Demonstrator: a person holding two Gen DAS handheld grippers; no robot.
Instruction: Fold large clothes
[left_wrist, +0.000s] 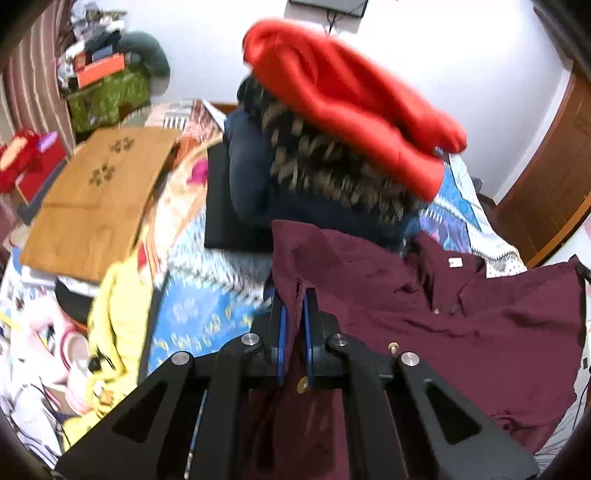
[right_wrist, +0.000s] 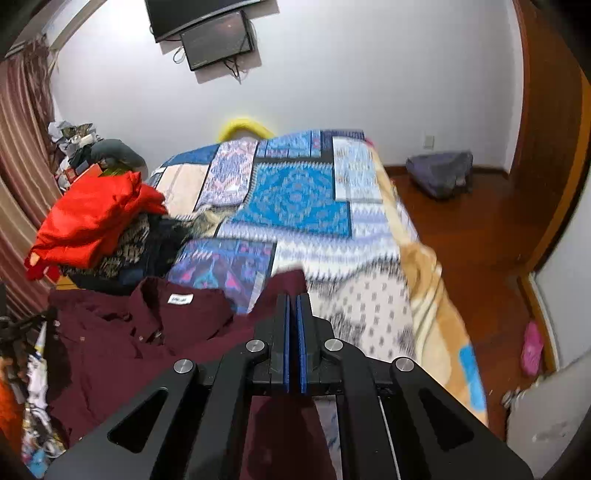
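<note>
A maroon button-up shirt (left_wrist: 461, 317) lies spread on the bed, collar and white label up. My left gripper (left_wrist: 294, 295) is shut on a ribbed edge of the shirt at its left side. In the right wrist view the same shirt (right_wrist: 140, 343) lies at lower left, and my right gripper (right_wrist: 293, 301) is shut on its right edge, with cloth hanging below the jaws.
A pile of clothes with a red garment (left_wrist: 343, 96) on top sits behind the shirt; it also shows in the right wrist view (right_wrist: 92, 221). A blue patchwork quilt (right_wrist: 303, 199) covers the bed. A brown cardboard sheet (left_wrist: 96, 199) and a yellow garment (left_wrist: 118, 325) lie left. The wooden floor (right_wrist: 472, 236) is to the right.
</note>
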